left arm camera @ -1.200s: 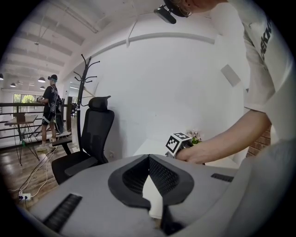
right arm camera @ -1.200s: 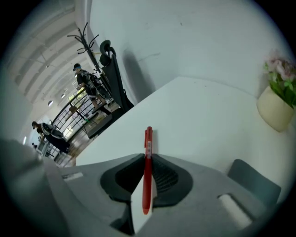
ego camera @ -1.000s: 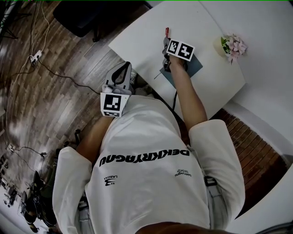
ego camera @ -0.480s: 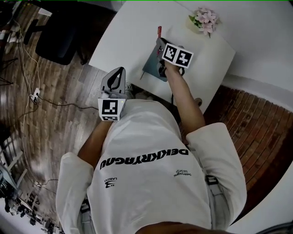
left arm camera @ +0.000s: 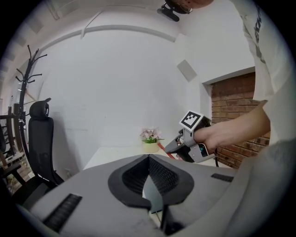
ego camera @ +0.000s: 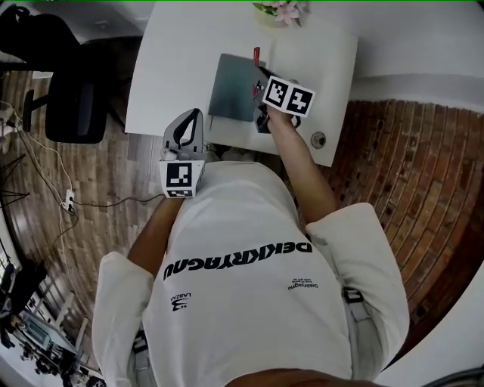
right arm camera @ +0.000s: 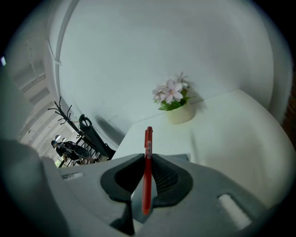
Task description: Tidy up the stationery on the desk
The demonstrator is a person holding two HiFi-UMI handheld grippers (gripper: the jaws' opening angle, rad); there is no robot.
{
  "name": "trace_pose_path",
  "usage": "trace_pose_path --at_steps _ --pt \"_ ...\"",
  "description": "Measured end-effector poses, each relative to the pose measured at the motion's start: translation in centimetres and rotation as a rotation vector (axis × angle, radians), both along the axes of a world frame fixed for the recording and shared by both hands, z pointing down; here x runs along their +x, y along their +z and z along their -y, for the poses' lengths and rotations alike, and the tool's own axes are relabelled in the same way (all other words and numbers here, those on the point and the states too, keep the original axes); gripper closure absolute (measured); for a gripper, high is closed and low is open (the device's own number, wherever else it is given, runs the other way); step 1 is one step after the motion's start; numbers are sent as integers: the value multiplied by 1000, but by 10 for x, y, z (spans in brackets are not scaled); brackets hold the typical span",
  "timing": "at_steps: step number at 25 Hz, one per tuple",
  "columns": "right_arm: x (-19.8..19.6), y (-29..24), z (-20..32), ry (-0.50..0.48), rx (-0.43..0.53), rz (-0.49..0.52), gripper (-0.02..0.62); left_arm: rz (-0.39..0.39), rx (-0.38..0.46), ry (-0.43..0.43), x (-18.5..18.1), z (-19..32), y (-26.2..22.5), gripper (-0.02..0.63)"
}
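My right gripper (ego camera: 258, 78) is shut on a red pen (ego camera: 256, 56) that stands upright between its pads (right arm camera: 147, 162). It hovers over the right edge of a grey notebook (ego camera: 227, 87) lying on the white desk (ego camera: 174, 60). My left gripper (ego camera: 190, 115) is shut with nothing in it and sits low at the desk's near edge, left of the right one. In the left gripper view the jaws (left arm camera: 149, 157) touch at their tips, and the right gripper (left arm camera: 178, 146) with the pen (left arm camera: 163, 149) shows beyond them.
A small pot of pink flowers (ego camera: 281, 9) stands at the desk's far edge (right arm camera: 178, 106). A small round object (ego camera: 318, 139) sits at the near right corner. A black office chair (ego camera: 72, 98) stands left of the desk, with cables on the wooden floor (ego camera: 53, 174).
The head view has swung, so the desk now sits higher and more centred. The right gripper still holds the pen over the notebook. The left gripper stays by the desk's edge.
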State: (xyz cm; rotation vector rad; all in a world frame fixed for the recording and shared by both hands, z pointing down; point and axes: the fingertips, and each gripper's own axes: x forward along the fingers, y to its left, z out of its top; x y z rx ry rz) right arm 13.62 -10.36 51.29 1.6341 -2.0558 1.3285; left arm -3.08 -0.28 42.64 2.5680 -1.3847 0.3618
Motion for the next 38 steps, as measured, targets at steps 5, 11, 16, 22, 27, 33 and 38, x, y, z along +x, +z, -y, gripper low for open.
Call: trace_pose_path --at_steps 5,11,16,22,27,33,38 --pt "38 18 -21 86 -46 16 549 6 0 63 30 2 1 607" --pt "60 35 -34 128 -76 -8 549 13 -30 107 52 0 5 607" --pt "66 57 -40 139 -119 -5 549 30 -63 128 62 -1 12 607" --pt "65 90 -50 152 -195 1 549 48 -59 122 60 4 19 607" --pt "64 113 -54 161 -244 0 549 56 -86 113 56 6 25 607" --pt "65 125 -54 162 -271 -6 549 55 -60 95 54 10 28 607" --pt "65 133 -54 172 -286 12 548 63 -61 91 54 10 30 607"
